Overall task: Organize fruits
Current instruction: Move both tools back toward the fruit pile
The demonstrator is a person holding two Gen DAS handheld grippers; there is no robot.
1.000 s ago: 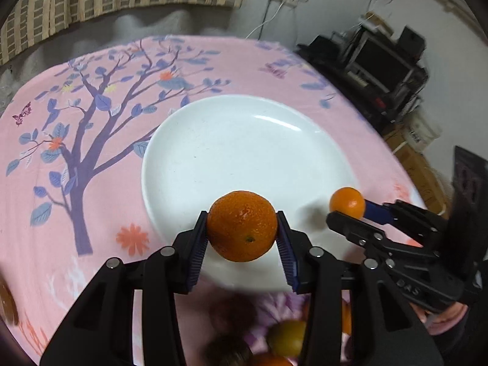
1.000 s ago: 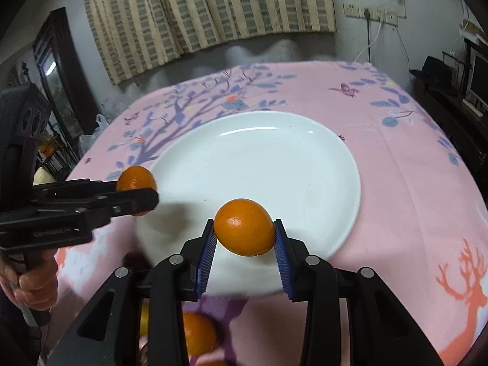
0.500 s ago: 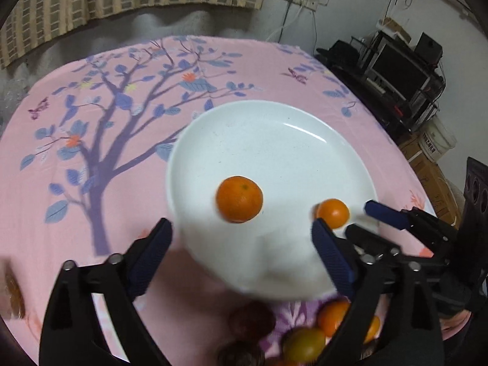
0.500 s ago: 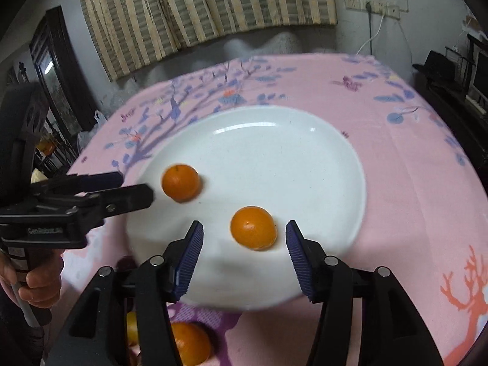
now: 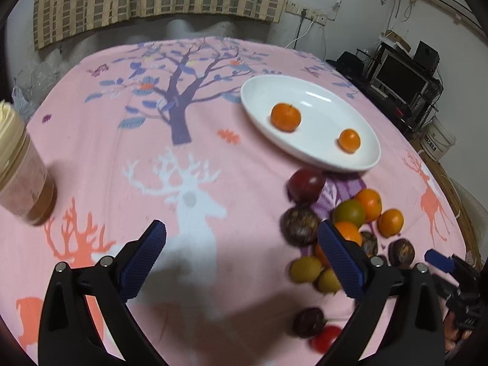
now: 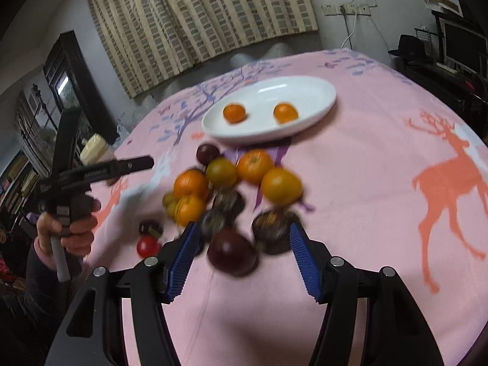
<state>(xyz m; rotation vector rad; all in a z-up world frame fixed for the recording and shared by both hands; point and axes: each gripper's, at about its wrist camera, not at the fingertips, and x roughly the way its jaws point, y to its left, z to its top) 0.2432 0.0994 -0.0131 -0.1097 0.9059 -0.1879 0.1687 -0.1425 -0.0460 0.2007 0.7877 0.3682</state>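
A white plate [image 5: 311,152] [image 6: 317,91] holds two oranges, one larger [image 5: 285,117] [image 6: 234,113] and one smaller [image 5: 349,140] [image 6: 285,113]. A pile of loose fruit [image 5: 344,228] [image 6: 231,183] lies on the pink cloth in front of the plate: oranges, greenish fruits, dark purple fruits and a small red one [image 6: 148,245]. My left gripper [image 5: 241,256] is open and empty, left of the pile. My right gripper [image 6: 242,259] is open and empty, with a dark purple fruit [image 6: 232,251] lying between its fingers.
A jar with a cream lid [image 5: 21,167] [image 6: 93,149] stands at the table's left edge. The round table has a pink cloth [image 5: 183,167] with tree and deer prints. A TV stand [image 5: 402,82] stands beyond the right edge.
Both grippers opened and let their oranges go onto the plate. Both then pulled back from the plate toward the near side, so the fruit pile has come into view.
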